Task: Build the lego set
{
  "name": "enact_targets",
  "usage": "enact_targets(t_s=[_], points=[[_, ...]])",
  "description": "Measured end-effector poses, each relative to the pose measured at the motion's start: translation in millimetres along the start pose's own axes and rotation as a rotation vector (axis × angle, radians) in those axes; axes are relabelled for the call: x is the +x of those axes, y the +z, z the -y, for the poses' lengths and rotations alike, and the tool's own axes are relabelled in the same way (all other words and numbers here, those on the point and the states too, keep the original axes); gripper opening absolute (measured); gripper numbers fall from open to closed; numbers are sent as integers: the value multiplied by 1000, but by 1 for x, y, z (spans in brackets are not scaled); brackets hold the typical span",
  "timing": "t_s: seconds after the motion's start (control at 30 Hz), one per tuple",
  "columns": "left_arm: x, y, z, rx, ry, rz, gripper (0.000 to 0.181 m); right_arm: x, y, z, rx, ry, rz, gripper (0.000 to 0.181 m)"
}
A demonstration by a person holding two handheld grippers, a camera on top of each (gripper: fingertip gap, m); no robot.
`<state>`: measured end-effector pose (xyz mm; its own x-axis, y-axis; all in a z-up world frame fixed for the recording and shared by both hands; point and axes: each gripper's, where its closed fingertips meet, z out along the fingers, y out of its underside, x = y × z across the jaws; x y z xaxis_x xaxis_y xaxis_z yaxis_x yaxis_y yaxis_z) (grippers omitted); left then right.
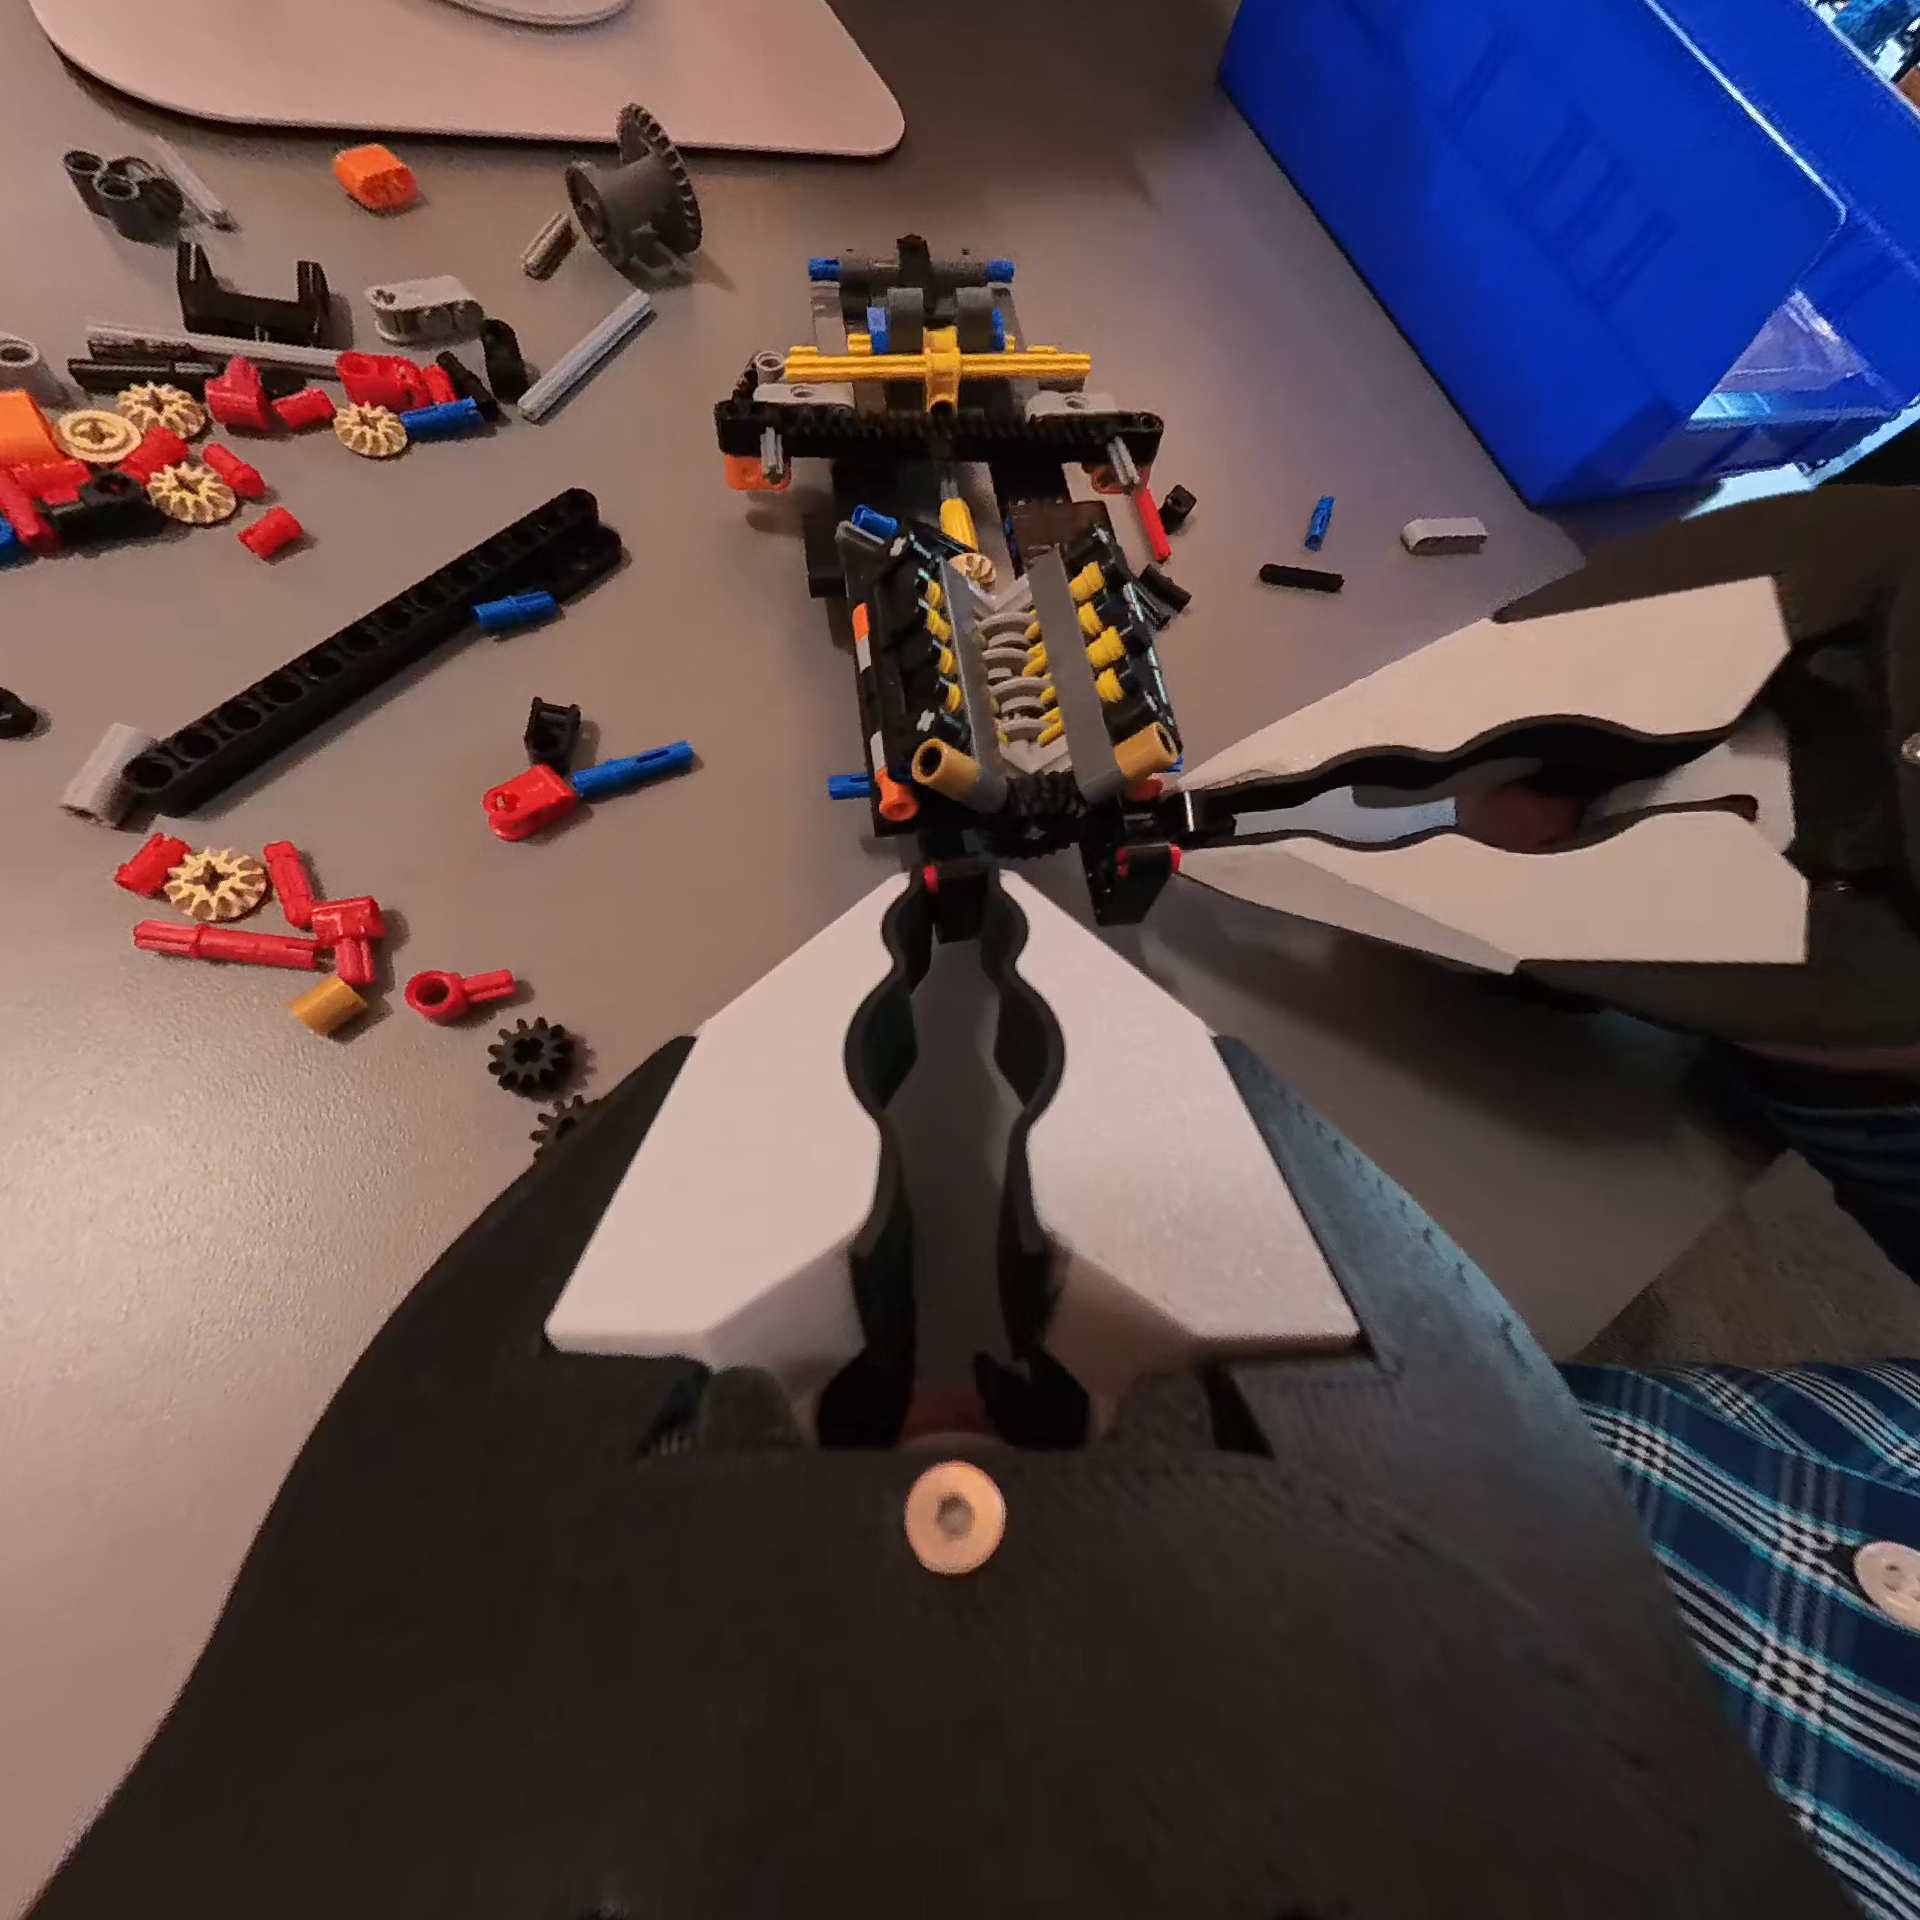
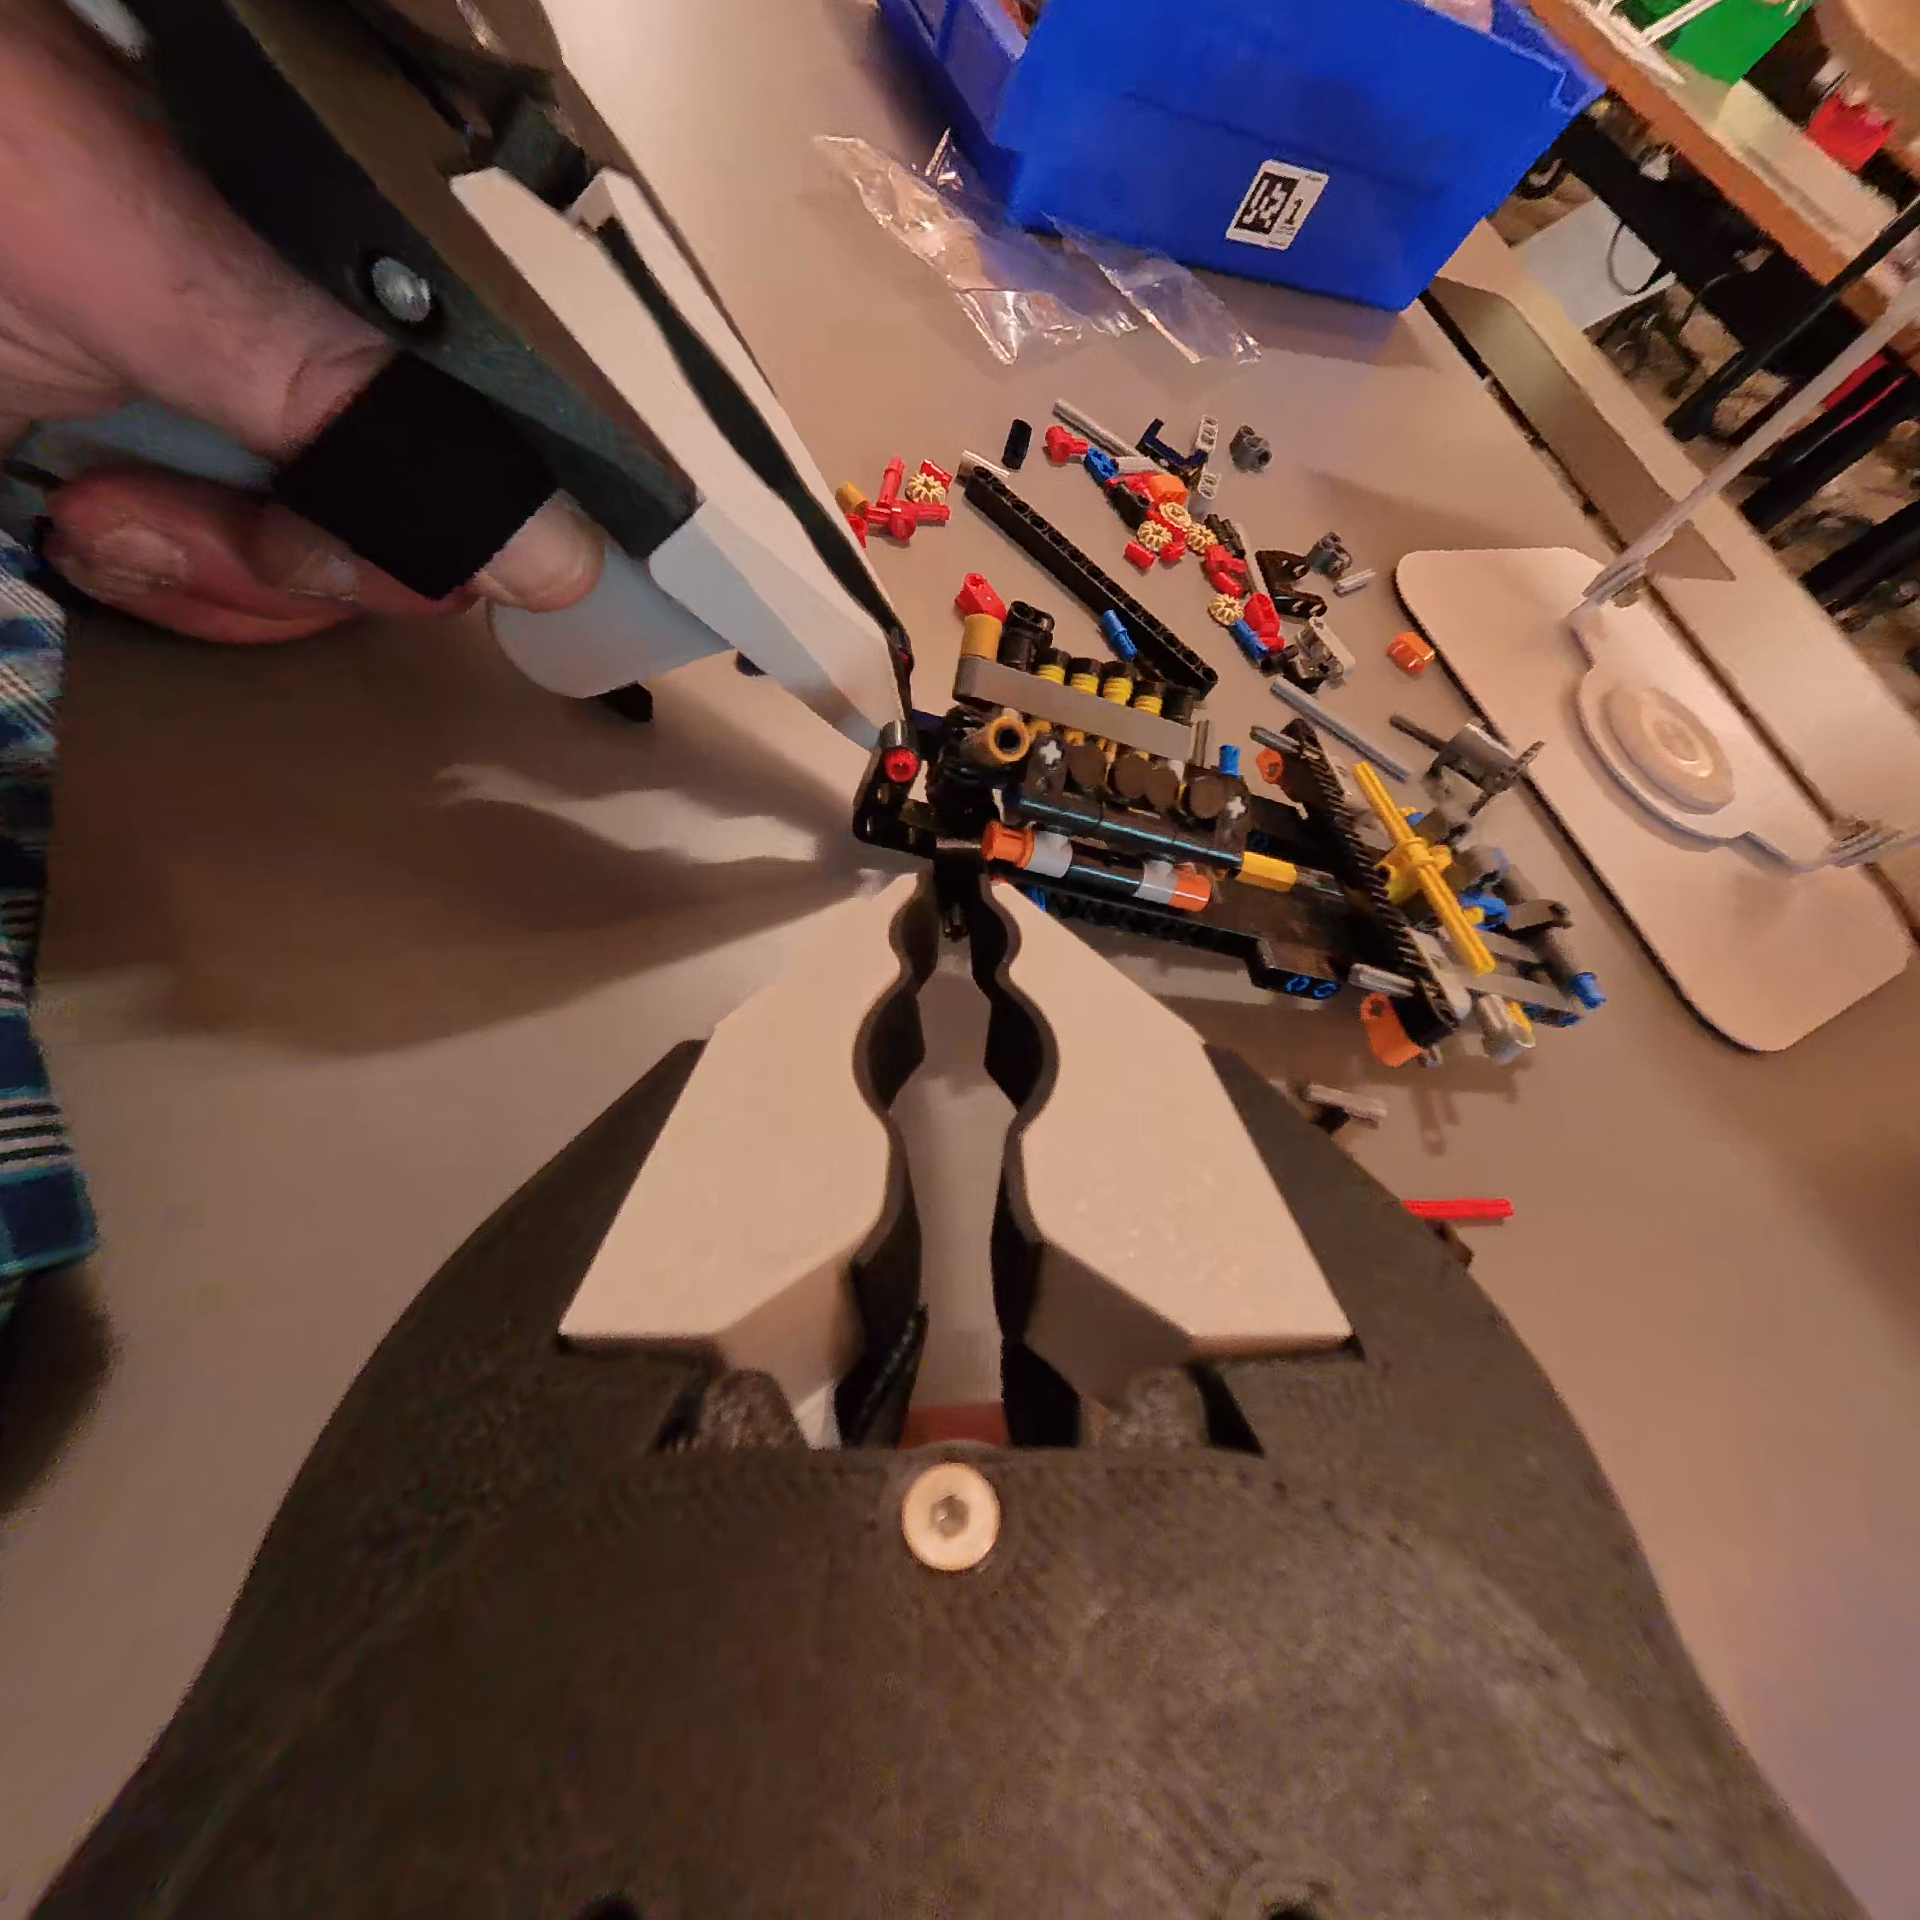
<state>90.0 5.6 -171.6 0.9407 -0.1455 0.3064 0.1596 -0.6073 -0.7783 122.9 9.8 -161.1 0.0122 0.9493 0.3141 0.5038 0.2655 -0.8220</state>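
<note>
The lego model (image 1: 997,623), a long black chassis with yellow pistons, a grey engine block and a yellow cross axle, lies on the grey table and also shows in the right wrist view (image 2: 1164,821). My left gripper (image 1: 956,896) is shut on a black piece with red pins at the model's near end. It enters the right wrist view (image 2: 902,727) from the upper left. My right gripper (image 2: 951,896) is shut on a black part at the same end. In the left wrist view (image 1: 1190,821) it comes in from the right, at the model's corner.
Loose red, blue, tan and black parts (image 1: 208,447) and a long black beam (image 1: 384,644) lie left of the model. A blue bin (image 1: 1558,208) stands at the far right. A clear bag (image 2: 1018,270) lies by the bin. A grey base plate (image 2: 1662,790) lies beyond the model.
</note>
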Motion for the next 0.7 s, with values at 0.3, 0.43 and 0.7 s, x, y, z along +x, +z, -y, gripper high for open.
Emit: enact_targets(t_s=[0.3, 0.43, 0.7], points=[[0, 1, -1, -10, -5, -2, 7, 0, 2, 1, 2, -63, -26, 4], [0, 1, -1, -10, -12, -13, 7, 1, 1, 2, 18, -14, 9, 4], [1, 0, 0, -3, -18, -33, 8, 4, 0, 2, 33, 95, 103, 4]])
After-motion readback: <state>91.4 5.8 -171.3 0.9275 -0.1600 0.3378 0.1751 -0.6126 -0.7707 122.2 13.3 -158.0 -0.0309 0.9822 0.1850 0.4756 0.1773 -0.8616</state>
